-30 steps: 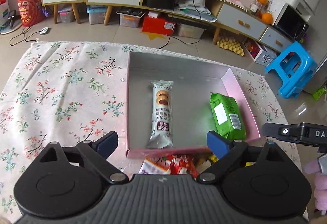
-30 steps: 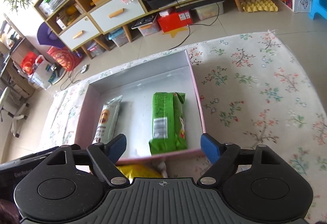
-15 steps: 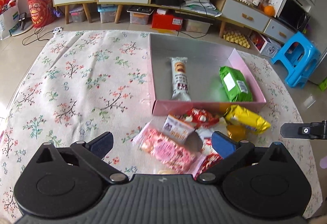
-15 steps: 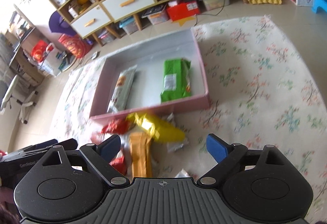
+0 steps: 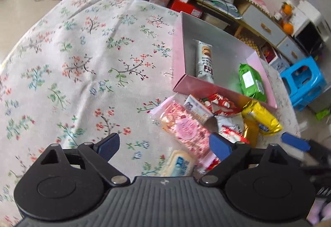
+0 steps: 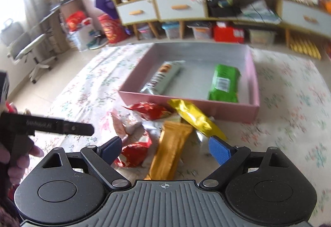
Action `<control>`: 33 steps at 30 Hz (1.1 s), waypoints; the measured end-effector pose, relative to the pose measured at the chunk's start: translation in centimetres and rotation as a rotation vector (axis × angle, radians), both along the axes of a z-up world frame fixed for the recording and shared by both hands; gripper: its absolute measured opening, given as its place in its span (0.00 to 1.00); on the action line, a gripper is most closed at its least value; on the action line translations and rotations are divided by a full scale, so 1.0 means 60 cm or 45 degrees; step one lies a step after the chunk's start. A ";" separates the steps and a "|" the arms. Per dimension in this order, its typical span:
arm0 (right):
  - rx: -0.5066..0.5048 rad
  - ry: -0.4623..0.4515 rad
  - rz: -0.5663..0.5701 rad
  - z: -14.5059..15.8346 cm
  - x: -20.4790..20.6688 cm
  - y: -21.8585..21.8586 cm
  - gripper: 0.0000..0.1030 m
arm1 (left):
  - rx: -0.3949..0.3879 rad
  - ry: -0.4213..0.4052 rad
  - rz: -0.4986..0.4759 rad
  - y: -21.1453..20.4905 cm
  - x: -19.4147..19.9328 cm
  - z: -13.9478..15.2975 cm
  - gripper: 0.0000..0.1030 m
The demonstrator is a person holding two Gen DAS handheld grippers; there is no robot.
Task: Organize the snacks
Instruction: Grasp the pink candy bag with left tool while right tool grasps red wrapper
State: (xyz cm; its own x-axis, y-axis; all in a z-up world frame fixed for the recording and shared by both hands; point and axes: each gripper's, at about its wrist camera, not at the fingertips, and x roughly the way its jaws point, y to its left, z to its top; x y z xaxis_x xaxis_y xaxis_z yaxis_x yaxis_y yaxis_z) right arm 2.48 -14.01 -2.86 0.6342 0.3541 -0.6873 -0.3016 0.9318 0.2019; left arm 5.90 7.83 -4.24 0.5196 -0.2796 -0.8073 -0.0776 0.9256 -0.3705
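Both tools, left [image 5: 164,146] and right [image 6: 164,149], gaping empty, withdrew from the box [image 6: 225,110] holding two packets.

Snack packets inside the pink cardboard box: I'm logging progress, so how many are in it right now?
2. A long white biscuit packet lies on the left side of the pink cardboard box; a green foil packet lies on the right. Nothing seems hidden.

My feeds are bright with soft daylight. In the right wrist view the window left of the pink box [image 6: 227,111] blows out to white glare. Shadows under the snack pile [image 6: 165,123] are faint. Motion blur smears the shelving behind the box and the floral cloth [image 5: 82,61] near the frame edges. Fisheye distortion bends everything away from centre.
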 end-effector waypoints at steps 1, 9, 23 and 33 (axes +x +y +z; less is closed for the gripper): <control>-0.001 -0.011 0.009 -0.001 0.002 0.005 0.90 | -0.036 0.010 0.012 -0.001 0.002 0.000 0.84; -0.010 -0.122 0.147 0.003 0.015 0.044 0.84 | -0.206 0.093 0.128 -0.014 0.023 -0.015 0.60; -0.039 -0.063 0.153 -0.027 0.083 0.072 0.41 | -0.253 0.159 0.212 -0.019 0.037 -0.032 0.36; -0.040 -0.073 0.182 -0.026 0.087 0.088 0.21 | -0.234 0.147 0.204 -0.007 0.038 -0.027 0.33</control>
